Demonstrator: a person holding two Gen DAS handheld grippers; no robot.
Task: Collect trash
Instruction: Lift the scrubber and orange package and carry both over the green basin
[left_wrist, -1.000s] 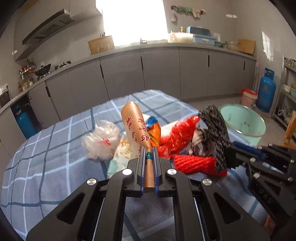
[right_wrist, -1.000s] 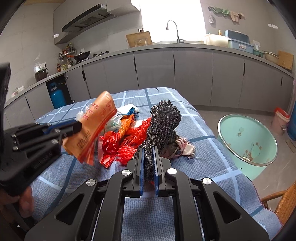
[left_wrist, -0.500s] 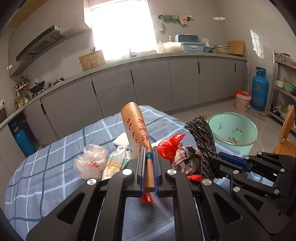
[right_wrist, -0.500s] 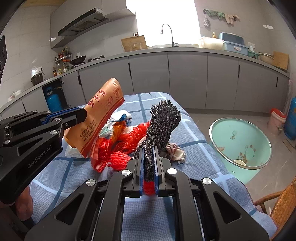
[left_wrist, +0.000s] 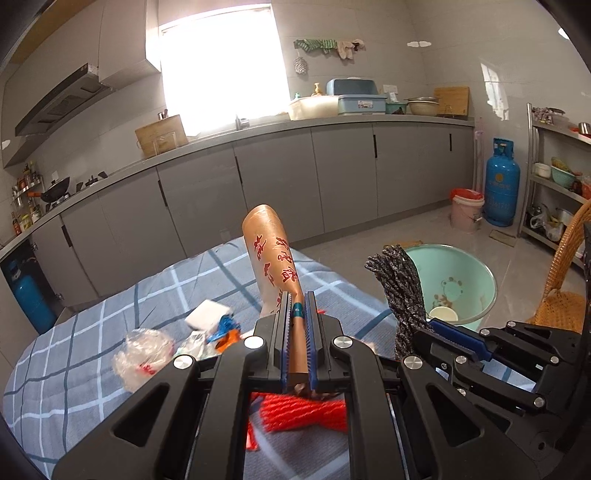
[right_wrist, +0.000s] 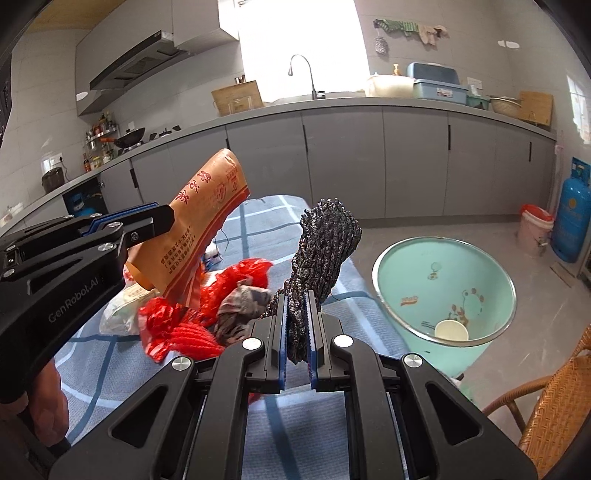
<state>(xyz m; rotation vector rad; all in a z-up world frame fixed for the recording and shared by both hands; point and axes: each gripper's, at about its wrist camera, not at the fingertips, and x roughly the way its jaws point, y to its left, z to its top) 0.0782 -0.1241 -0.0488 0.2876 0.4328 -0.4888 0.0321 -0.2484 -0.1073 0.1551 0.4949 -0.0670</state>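
Note:
My left gripper (left_wrist: 296, 314) is shut on an orange paper bag (left_wrist: 271, 258) with red characters, held up above the table; in the right wrist view the same bag (right_wrist: 195, 225) hangs from that gripper (right_wrist: 162, 221) at the left. A dark speckled mesh bundle (right_wrist: 321, 251) is clamped in my right gripper (right_wrist: 296, 321), which shows at the right in the left wrist view (left_wrist: 436, 328) with its bundle (left_wrist: 400, 288). Red net bags (right_wrist: 184, 325) and a grey rag (right_wrist: 240, 306) lie on the blue checked tablecloth (right_wrist: 96, 354). A mint green bin (right_wrist: 443, 284) stands on the floor to the right, with a paper cup (right_wrist: 451, 329) inside.
A clear plastic bag (left_wrist: 142, 354), a white wrapper (left_wrist: 207, 314) and blue-orange scraps (left_wrist: 225, 330) lie on the cloth. A wicker chair (right_wrist: 546, 406) stands at the right, a blue gas cylinder (left_wrist: 501, 182) and pink bucket (left_wrist: 466, 208) by the grey cabinets.
Both grippers have lifted and swung right with their loads; the green bin now sits closer and more central, and the trash pile has dropped lower in view.

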